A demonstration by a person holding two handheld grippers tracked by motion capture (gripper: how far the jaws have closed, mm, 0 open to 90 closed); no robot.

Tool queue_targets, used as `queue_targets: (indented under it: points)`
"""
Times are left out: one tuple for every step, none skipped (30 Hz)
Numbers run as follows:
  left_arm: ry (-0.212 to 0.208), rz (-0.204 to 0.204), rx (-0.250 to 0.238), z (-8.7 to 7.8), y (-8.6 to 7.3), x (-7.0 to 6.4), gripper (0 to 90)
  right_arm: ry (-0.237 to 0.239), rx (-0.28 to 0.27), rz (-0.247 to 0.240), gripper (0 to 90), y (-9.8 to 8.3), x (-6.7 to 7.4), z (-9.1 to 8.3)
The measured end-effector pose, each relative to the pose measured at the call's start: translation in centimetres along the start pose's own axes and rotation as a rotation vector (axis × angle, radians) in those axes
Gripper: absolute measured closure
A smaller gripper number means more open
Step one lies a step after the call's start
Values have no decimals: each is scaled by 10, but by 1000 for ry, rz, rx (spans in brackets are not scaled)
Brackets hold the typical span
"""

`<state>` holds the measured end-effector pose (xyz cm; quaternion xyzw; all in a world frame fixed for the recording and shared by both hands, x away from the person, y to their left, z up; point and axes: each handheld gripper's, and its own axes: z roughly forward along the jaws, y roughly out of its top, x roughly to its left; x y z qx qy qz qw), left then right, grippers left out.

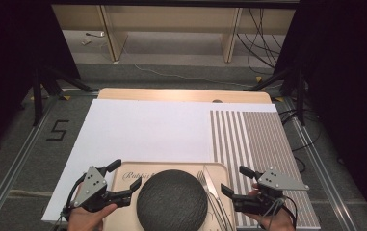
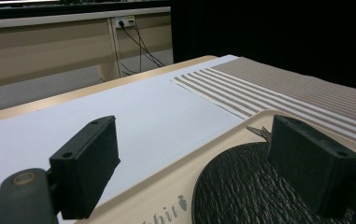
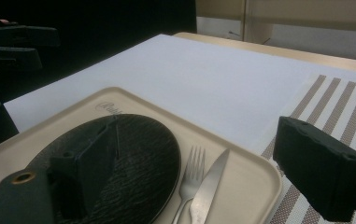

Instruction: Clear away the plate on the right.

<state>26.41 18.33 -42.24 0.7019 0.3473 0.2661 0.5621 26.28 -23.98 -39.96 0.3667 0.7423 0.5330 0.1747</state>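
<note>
High view: one beige tray [image 1: 222,169] sits at six o'clock on the table, straddling the white sheet [image 1: 142,127] and the striped placemat [image 1: 263,139].
Plates: one, a dark round plate [image 1: 172,201] lying in the tray's middle.
Cutlery: two pieces, one fork [image 1: 203,183] and one knife [image 1: 211,185], side by side at the plate's three o'clock, inside the tray.
Grippers: two, one at each end of the tray.
Left gripper [image 1: 121,179]: at the tray's nine o'clock, jaws spread wide, holding nothing; in the left gripper view one jaw hangs above the white sheet and the other above the plate [image 2: 241,186].
Right gripper [image 1: 236,180]: at the tray's three o'clock, above the placemat, jaws wide apart and empty; the right gripper view shows the fork [image 3: 190,175] and knife [image 3: 208,186] between its jaws.
Placemats: one, at the table's three o'clock.
</note>
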Motion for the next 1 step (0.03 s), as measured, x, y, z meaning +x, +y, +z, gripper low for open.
queue_targets:
  points:
    - [0,1,0,0,0,0,159,0,0,0,154,0,0,0]
